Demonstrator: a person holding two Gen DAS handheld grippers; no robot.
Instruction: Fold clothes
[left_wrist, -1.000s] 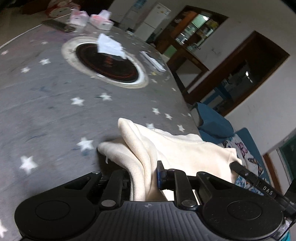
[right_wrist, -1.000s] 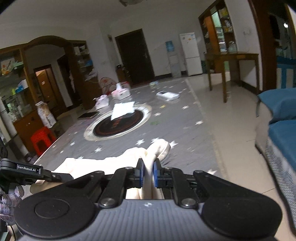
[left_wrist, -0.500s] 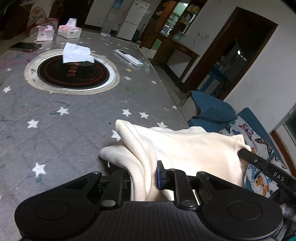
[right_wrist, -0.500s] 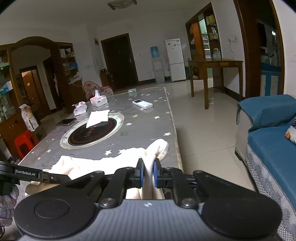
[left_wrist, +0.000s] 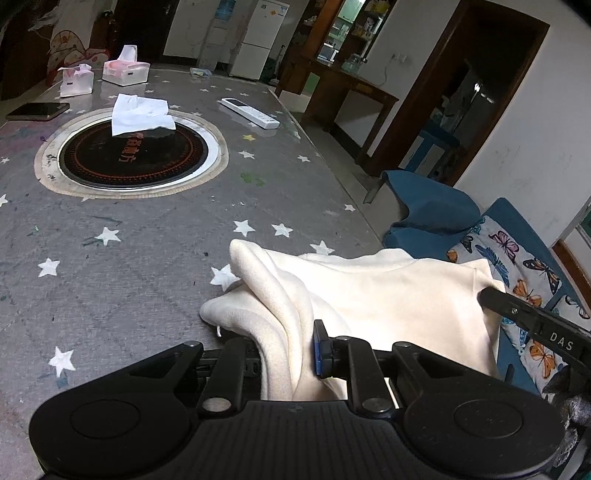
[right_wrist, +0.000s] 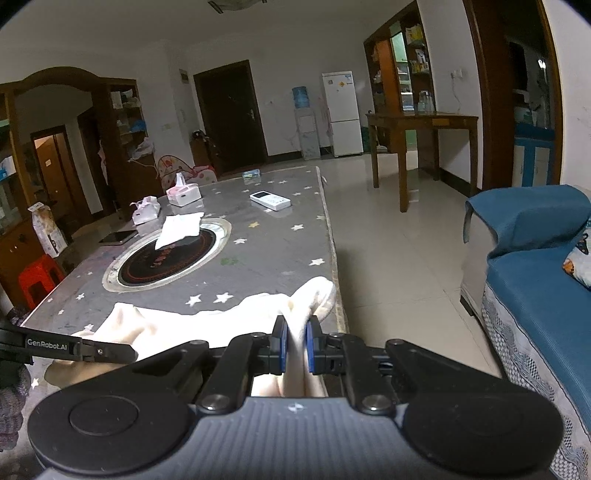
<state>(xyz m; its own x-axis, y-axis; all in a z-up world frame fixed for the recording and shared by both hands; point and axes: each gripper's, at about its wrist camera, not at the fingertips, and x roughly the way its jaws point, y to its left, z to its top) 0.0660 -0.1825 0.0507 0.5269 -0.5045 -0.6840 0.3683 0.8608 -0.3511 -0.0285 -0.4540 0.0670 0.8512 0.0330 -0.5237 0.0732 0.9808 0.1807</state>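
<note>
Tilted level since before; left gripper (left_wrist: 286, 350) and right gripper (right_wrist: 294, 345) each pinched cream cloth (left_wrist: 388, 291) over table (left_wrist: 129, 240).

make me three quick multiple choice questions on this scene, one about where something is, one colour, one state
1. Where does the white tissue lie?
A. on the round black cooktop
B. on the sofa
C. on the floor

2. What colour is the garment?
A. cream
B. red
C. green

3. How is the right hand-held gripper?
A. wide open
B. shut on the garment
C. out of view

Answers:
1 A, it rests on the cooktop rim.
2 A, the cloth is pale cream in both views.
3 B, cloth is pinched between its blue pads; the left hand-held gripper clamps it too.
</note>
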